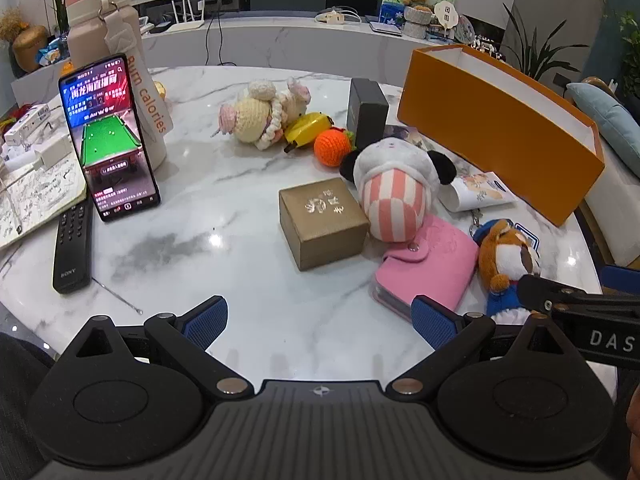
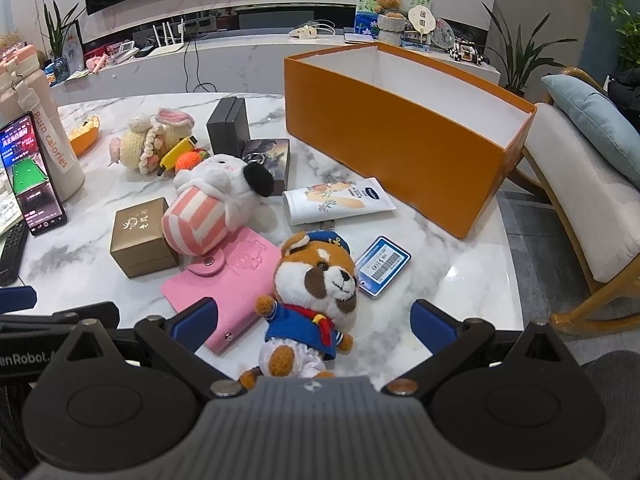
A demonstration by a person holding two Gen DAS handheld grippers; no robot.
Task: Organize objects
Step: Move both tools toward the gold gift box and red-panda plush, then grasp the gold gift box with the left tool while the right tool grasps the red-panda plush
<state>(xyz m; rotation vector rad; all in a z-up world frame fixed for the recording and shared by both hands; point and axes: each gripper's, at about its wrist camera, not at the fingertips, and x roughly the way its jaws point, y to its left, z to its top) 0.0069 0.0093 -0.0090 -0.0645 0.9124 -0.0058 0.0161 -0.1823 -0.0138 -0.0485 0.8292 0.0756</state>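
- Orange box looks empty so far; sailor dog plush, pink card holder, gold box all sit on the marble table.
- Left gripper and right gripper are both spread wide, holding nothing.

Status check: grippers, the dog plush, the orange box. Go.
Left gripper open, empty, over bare marble. Right gripper open, straddling the sailor dog plush, not closed on it. Orange box open, upright. Lotion tube and price tag lie between.

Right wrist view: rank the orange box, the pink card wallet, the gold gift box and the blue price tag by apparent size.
1. Orange box, largest by far.
2. Pink card wallet.
3. Gold gift box, though the wallet lies nearer the camera, so these two are unsure.
4. Blue price tag, smallest.
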